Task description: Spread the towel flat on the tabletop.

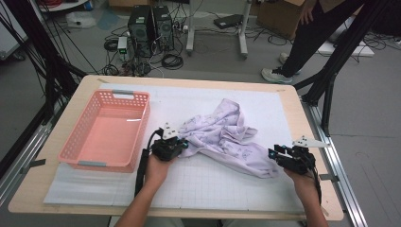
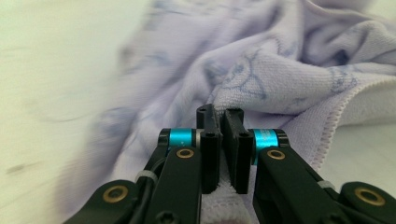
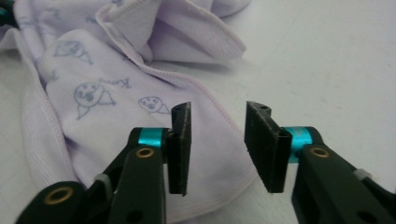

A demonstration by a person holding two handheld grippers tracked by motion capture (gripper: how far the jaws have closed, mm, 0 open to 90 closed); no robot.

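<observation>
The right gripper (image 3: pixel 218 147), two black jaws on teal-ringed arms, stands with its jaws parted above the hemmed corner of a crumpled pale lilac cotton garment printed with small blue face doodles (image 3: pixel 93 98). The garment lies on a white table surface (image 3: pixel 327 60), its folds bunched at the top left.

Left gripper (image 1: pixel 183 144) clamped, right gripper (image 1: pixel 273 153) agape.

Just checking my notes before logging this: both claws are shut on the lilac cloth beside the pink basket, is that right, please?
Not quite. Only the left claw is shut on the lilac cloth. The right gripper view shows the right claw open, its jaws apart over the cloth's corner. The cloth does lie beside the pink basket.
</observation>
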